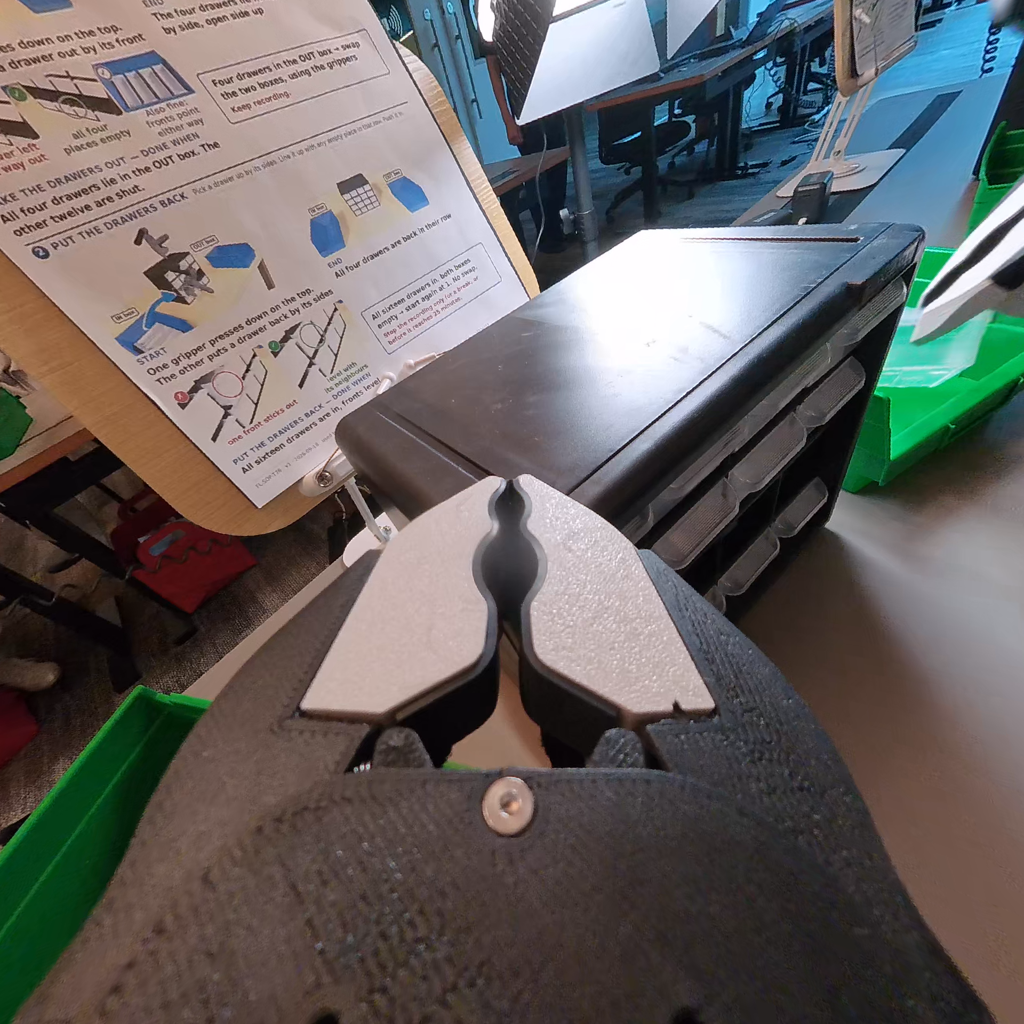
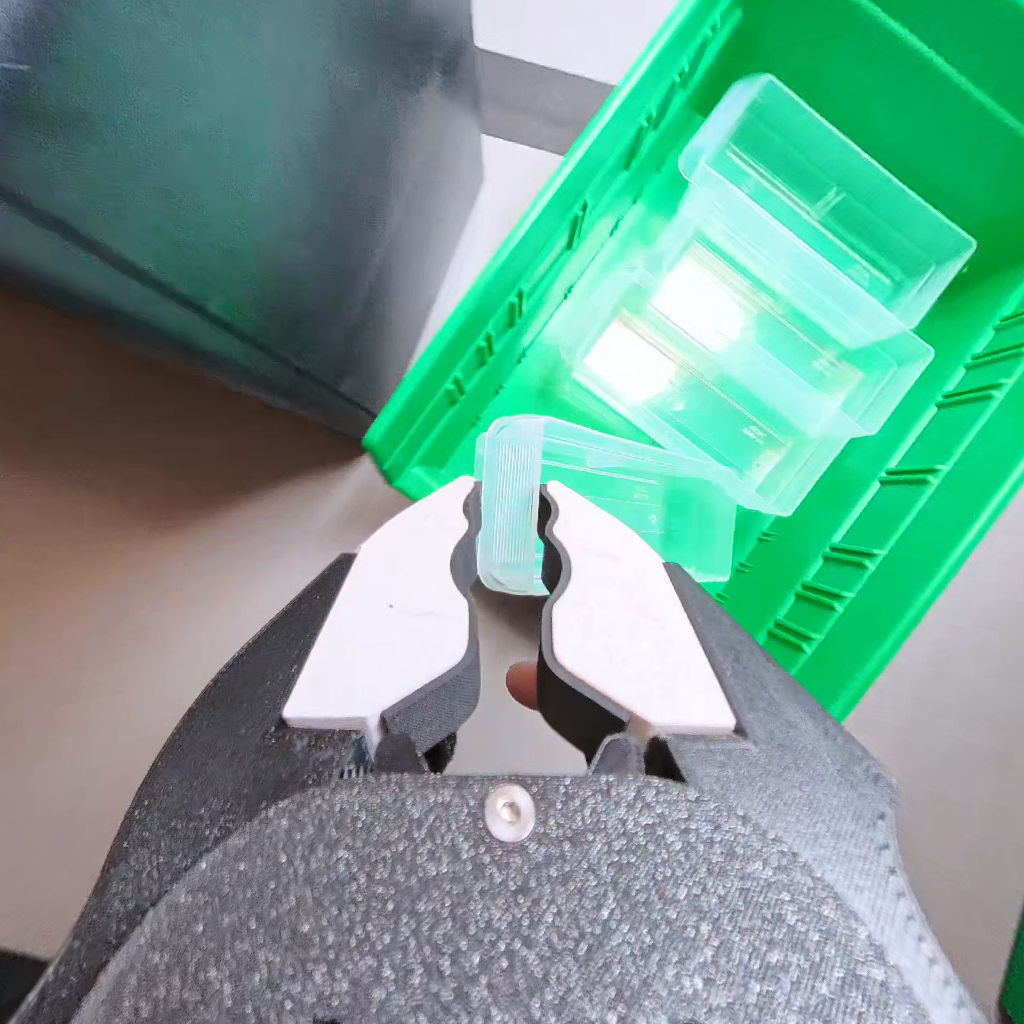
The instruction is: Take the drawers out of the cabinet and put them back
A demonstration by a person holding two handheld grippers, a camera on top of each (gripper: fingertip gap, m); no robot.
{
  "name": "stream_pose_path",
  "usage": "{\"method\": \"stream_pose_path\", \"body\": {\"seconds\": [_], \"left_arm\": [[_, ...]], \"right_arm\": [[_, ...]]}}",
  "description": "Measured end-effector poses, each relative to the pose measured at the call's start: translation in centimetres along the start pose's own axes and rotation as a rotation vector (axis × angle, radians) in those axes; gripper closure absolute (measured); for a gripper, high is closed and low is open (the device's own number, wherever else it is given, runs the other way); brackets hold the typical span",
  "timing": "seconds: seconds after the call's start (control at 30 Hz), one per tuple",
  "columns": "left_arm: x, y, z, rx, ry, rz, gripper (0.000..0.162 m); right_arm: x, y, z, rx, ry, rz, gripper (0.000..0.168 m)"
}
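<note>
The right gripper (image 2: 510,501) is clamped on one clear drawer (image 2: 559,515) over the green bin (image 2: 864,559). Two more drawers (image 2: 776,288) lie inside. The left gripper (image 1: 510,490), fingers together, holds nothing by the black cabinet (image 1: 637,354) on the desk (image 1: 897,637).

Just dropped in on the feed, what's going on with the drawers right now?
The right hand-held gripper is shut on the ribbed front of a small clear plastic drawer, holding it over the near end of the green plastic bin. Two more clear drawers already lie in that bin. The left hand-held gripper is shut and empty, at the near top corner of the black multi-drawer cabinet, whose front shows several empty slots.
</note>
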State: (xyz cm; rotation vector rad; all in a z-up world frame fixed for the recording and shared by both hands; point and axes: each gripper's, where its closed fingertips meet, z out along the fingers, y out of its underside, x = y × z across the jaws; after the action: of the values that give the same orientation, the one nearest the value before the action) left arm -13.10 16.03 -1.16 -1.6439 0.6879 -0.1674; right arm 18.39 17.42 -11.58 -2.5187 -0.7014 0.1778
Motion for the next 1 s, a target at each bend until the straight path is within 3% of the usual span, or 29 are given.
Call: {"method": "stream_pose_path", "body": {"seconds": [0.37,1.0], "left_arm": [[0.0,0.0,-0.1,-0.004,-0.001,0.009,0.162],[0.0,0.0,-0.1,-0.004,-0.001,0.010,0.162]], "right_arm": [[1.6,-1.7,6.6,-0.031,0.056,0.116,0.149],[1.6,-0.1,10.1,-0.158,-0.042,0.220,0.152]]}}
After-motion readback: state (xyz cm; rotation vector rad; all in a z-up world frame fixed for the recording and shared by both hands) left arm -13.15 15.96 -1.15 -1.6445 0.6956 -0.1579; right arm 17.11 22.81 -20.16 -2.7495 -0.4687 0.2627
